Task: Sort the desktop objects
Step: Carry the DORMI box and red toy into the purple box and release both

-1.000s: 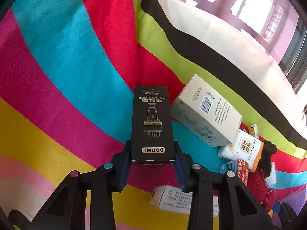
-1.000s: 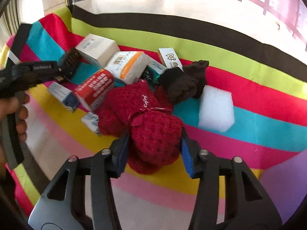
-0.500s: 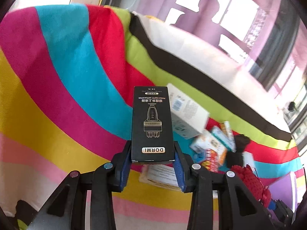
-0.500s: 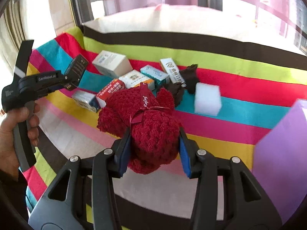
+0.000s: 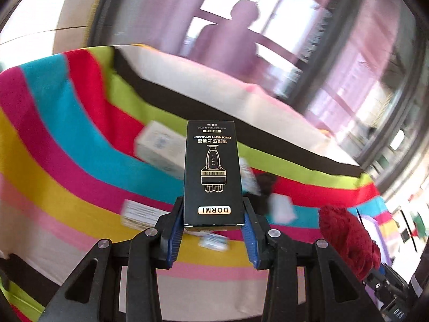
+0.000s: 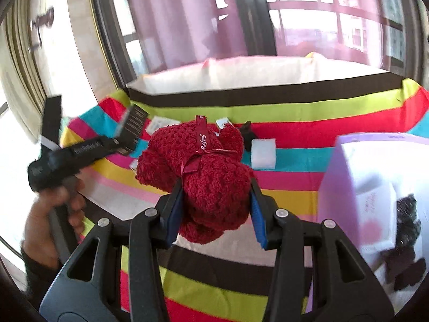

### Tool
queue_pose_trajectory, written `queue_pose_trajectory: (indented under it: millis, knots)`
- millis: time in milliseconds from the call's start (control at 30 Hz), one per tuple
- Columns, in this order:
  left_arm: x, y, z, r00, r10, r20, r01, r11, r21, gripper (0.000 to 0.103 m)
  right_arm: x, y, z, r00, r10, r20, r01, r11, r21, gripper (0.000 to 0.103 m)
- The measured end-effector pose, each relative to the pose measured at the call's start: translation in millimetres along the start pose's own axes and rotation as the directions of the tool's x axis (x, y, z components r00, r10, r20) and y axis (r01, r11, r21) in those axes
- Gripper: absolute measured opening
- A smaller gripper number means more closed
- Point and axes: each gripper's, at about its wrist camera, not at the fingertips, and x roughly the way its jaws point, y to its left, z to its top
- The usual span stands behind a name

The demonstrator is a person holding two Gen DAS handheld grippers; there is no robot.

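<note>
My left gripper [image 5: 213, 230] is shut on a black DORMI box [image 5: 211, 171] and holds it upright, high above the striped cloth [image 5: 67, 145]. My right gripper [image 6: 216, 214] is shut on a dark red knitted towel bundle [image 6: 206, 171] tied with a ribbon, also lifted off the table. The red bundle also shows in the left wrist view [image 5: 348, 241] at the right. The left gripper with the black box also shows in the right wrist view [image 6: 128, 128] at the left.
Several small boxes [image 5: 158, 150] and a dark sock [image 5: 265, 185] lie on the cloth. A white foam block [image 6: 264, 153] sits on the teal stripe. A purple bin [image 6: 375, 187] holding items stands at the right. Windows lie behind the table.
Both grippers have risen well above the table with their objects. The purple bin has come further into the right wrist view.
</note>
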Motion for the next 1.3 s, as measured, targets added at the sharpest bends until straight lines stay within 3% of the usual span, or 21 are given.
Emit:
queue_pose_trajectory:
  millis: [167,333,567,867,933,1033,1100,1300]
  knots:
    - [-4,-42,-11,0.994,-0.102,-0.031,0.104,0.993,0.059,0.040,-43,-14,-1,0.998,-0.048,0.045,0.047,0.999,0.016,0.048]
    - [-4,-90,-29,0.977,-0.200,-0.075,0.208,0.968,0.138,0.040,-79,-33,-7,0.989,-0.128,0.070,0.126,0.992,0.032,0.048]
    - [-8,-150,-61,0.939,-0.306,-0.158,0.335,0.915,0.225,0.040,-112,-78,-19,0.952,-0.301,0.064,0.295,0.952,0.081,0.048]
    - [-8,-212,-96,0.871,-0.422,-0.252,0.484,0.827,0.288,0.040,-132,-124,-34,0.894,-0.446,0.038,0.434,0.885,0.166,0.048]
    - [-11,-225,-103,0.848,-0.453,-0.274,0.523,0.798,0.300,0.040,-137,-131,-38,0.875,-0.484,0.029,0.472,0.864,0.176,0.048]
    - [-12,-242,-114,0.788,-0.516,-0.336,0.607,0.743,0.281,0.040,-142,-142,-42,0.858,-0.514,0.018,0.500,0.841,0.207,0.048]
    - [-14,-253,-123,0.764,-0.534,-0.363,0.637,0.713,0.293,0.040,-145,-147,-44,0.846,-0.534,0.012,0.518,0.826,0.220,0.049]
    - [-12,-268,-137,0.743,-0.532,-0.407,0.659,0.688,0.303,0.043,-156,-159,-52,0.821,-0.570,0.002,0.548,0.790,0.277,0.053]
